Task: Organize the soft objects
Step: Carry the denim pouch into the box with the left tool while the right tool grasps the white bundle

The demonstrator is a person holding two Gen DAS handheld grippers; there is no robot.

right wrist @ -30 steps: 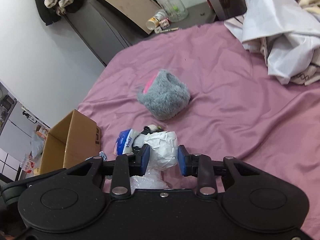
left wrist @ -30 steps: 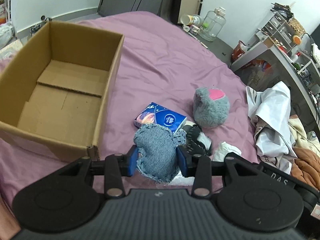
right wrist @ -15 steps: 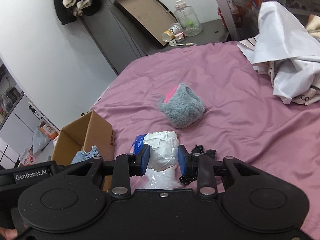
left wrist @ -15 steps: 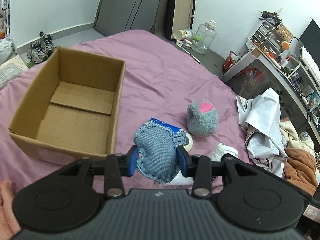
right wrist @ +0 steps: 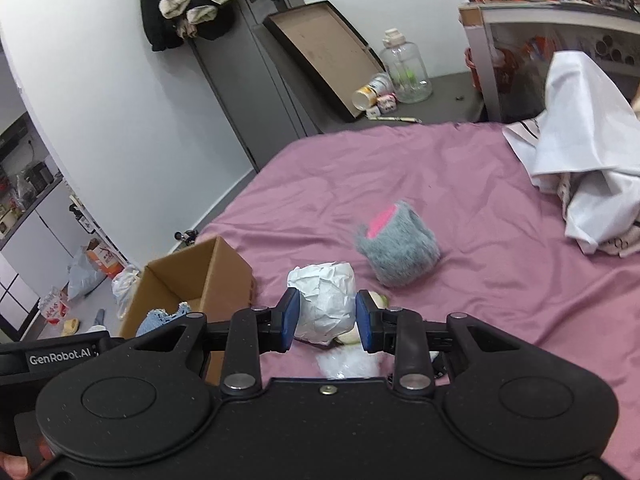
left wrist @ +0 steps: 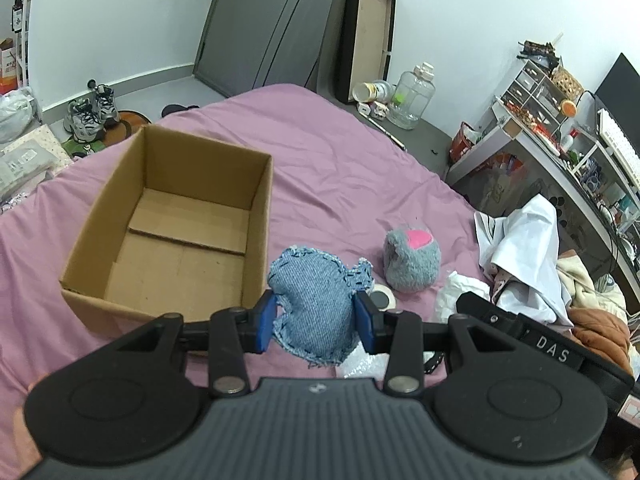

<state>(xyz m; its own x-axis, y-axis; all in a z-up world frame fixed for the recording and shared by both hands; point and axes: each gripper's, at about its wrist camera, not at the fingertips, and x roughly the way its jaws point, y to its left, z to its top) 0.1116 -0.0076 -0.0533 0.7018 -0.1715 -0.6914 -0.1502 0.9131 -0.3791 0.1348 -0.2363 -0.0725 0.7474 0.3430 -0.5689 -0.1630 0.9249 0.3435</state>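
Observation:
My left gripper [left wrist: 316, 322] is shut on a blue denim cushion [left wrist: 314, 300] and holds it above the bed, just right of the open cardboard box [left wrist: 264, 208]. My right gripper [right wrist: 324, 316] is shut on a crumpled white paper wad [right wrist: 326, 300], held above the bed. A grey plush toy with a pink patch [left wrist: 412, 262] lies on the purple sheet; it also shows in the right wrist view [right wrist: 396, 250]. The box [right wrist: 224, 268] shows at left in the right wrist view, with the denim cushion [right wrist: 160, 318] in front of it.
A heap of white and brown clothes [left wrist: 532, 256] lies at the bed's right edge. Clear plastic wrap [right wrist: 348, 364] and small items lie under the grippers. A desk with shelves [left wrist: 560, 148] stands at right. A jar [left wrist: 410, 100] and shoes [left wrist: 90, 114] are on the floor.
Both grippers have risen with their loads, so the bed looks farther away. The left gripper has shifted toward the box. The blue tissue pack is now hidden behind the cushion.

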